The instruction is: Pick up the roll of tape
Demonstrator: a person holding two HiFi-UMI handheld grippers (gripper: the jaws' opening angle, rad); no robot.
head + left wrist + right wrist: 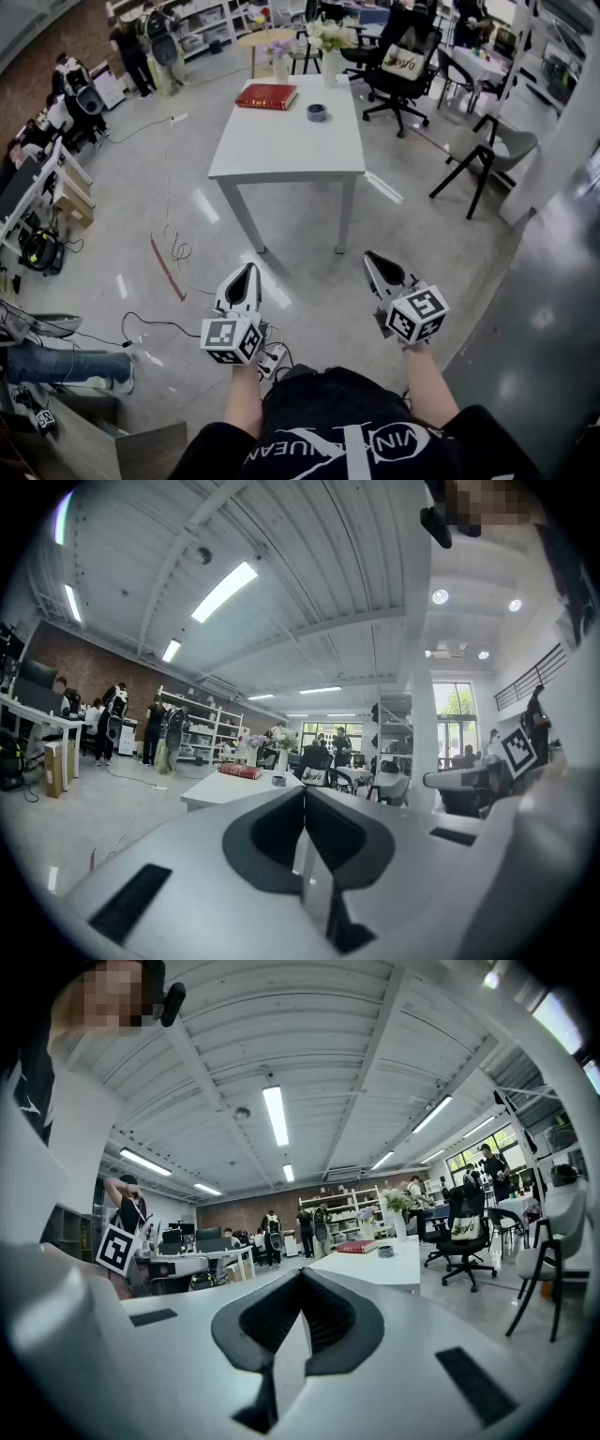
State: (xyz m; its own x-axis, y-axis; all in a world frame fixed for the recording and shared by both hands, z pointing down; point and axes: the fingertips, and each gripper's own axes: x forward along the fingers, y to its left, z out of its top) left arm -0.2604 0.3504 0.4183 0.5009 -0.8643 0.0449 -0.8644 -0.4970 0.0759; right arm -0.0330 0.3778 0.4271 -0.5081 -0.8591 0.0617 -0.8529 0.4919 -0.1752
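The roll of tape (317,112) is a small grey-blue ring lying on the white table (281,150), right of a red book (266,96). Both grippers are held low over the floor, well short of the table and pointing towards it. My left gripper (248,270) is shut with nothing between its jaws. My right gripper (371,258) is also shut and empty. In the left gripper view, the tape (279,780) shows far off beyond the closed jaw tips (304,795). The right gripper view has the tape (385,1251) on the table to the right of its closed tips (302,1281).
A vase of flowers (330,56) stands at the table's far end. Black office chairs (401,66) and a folding chair (492,155) are to the right. Cables (169,234) trail on the floor to the left, where people stand by shelves (141,47) and desks.
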